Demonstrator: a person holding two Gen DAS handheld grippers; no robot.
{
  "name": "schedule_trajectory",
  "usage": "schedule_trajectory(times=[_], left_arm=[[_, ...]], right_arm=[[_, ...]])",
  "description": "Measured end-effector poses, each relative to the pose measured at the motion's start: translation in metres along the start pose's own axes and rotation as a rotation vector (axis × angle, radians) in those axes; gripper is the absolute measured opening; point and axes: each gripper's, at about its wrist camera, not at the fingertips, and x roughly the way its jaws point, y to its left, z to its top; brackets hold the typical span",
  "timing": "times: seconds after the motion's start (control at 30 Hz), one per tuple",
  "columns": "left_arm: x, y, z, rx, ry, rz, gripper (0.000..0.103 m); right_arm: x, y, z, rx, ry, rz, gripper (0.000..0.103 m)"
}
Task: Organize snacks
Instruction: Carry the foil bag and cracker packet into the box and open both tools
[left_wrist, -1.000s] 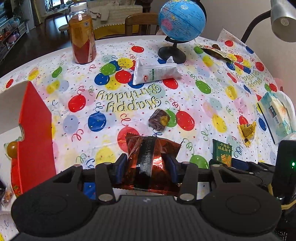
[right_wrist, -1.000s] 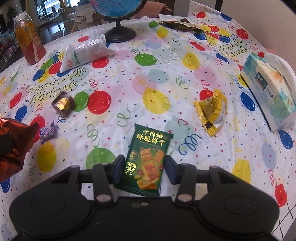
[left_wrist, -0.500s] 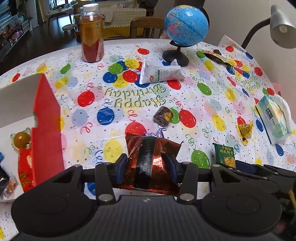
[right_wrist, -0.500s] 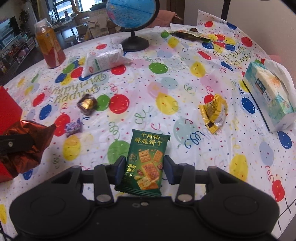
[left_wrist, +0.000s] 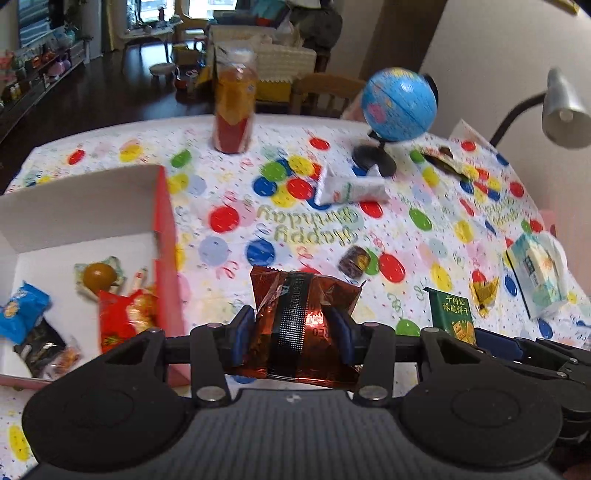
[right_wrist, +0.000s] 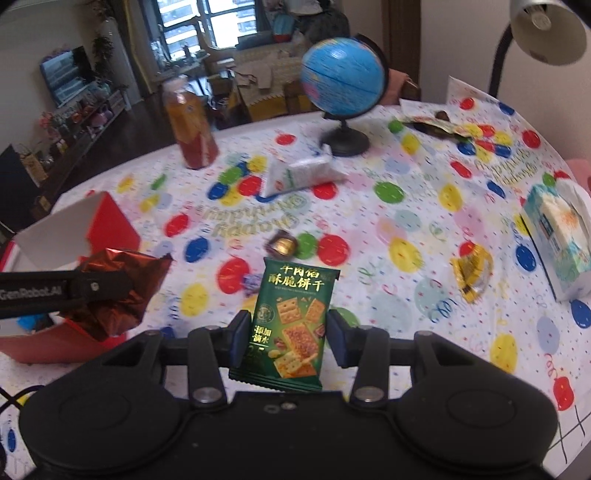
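L hand-held gripper (left_wrist: 291, 334) clamps red foil pack (left_wrist: 301, 325); R hand-held gripper (right_wrist: 290, 338) clamps green pack (right_wrist: 293, 325).

A: What sort of place was it?

B: A home, living/dining room. Table wore a "Happy Birthday" balloon tablecloth (left_wrist: 229, 192), with a globe (left_wrist: 399, 103) and desk lamp (left_wrist: 561, 110) on it.

A: Anything beyond the table?

B: Wooden chair (left_wrist: 325, 92), TV (right_wrist: 62, 74), window (right_wrist: 207, 18), cluttered low shelf (left_wrist: 40, 66).
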Motion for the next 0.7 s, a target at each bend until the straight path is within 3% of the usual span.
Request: schedule_trajectory(times=[0.3,0.7], left_arm=[[-0.039,0.051,0.003,-0.056,-0.072,0.042,0.045],[-0.069,0.139,0.001,-0.143,-0.107,0.116,0.045]], right_arm=[[-0.013,0.070,0.017,-0.098,-0.047,0.094,0.042],[0.001,0.163,0.022,-0.209,-0.038,0.162,0.042]])
